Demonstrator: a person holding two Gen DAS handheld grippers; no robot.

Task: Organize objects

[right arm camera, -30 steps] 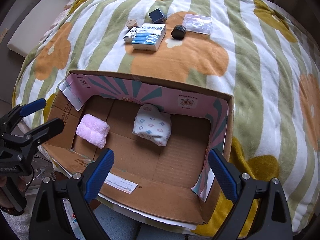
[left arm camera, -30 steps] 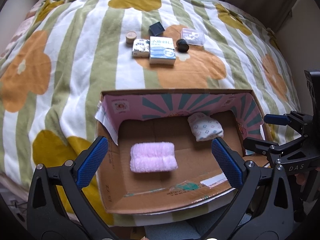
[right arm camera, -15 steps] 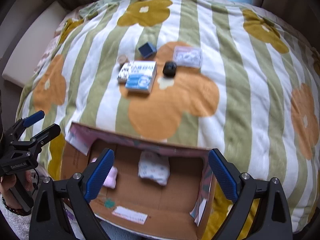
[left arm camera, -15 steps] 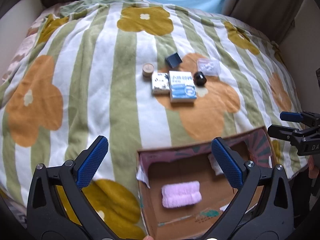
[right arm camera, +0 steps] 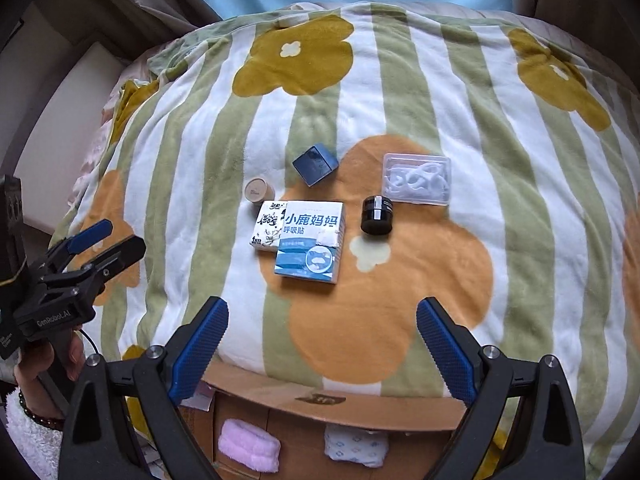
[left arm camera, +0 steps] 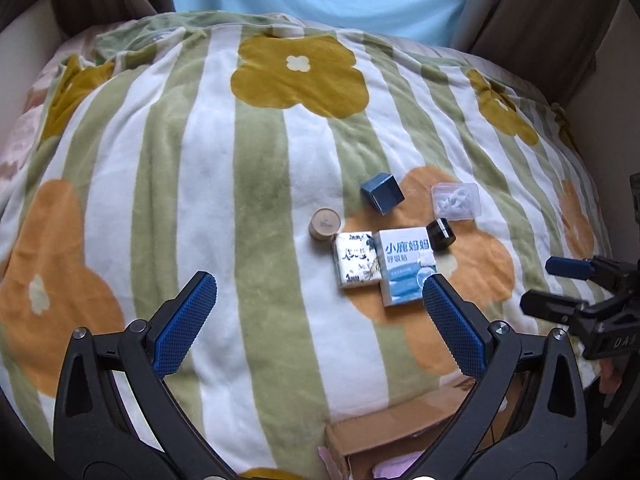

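**Hovering over six items, with two already boxed**

Hanging wide apart and empty, the right gripper [right arm camera: 322, 344] looks straight ahead at the cluster on the striped flower blanket [right arm camera: 520, 208]. The left gripper [left arm camera: 320, 320] is spread just as wide, nothing between its pads, and the same cluster sits ahead of it and off toward its right finger.

What's banked? Down below the right gripper's fingers, the cardboard box [right arm camera: 320, 404] holds a pink folded cloth [right arm camera: 250, 444] and a white patterned bundle [right arm camera: 356, 442], side by side but apart. Call that two in.

What's left? Six pieces out on the blanket: the blue-and-white carton [right arm camera: 310, 240], nearest the right gripper, with the small illustrated pack [right arm camera: 269, 229] touching its left edge; the black jar [right arm camera: 377, 215] just to its right; further out, the tan round tub [right arm camera: 259, 189], the dark blue cube [right arm camera: 316, 164] and the clear plastic case [right arm camera: 418, 178].

By my reckoning, that's well short of halfway, and the carton looks the handiest next grab.
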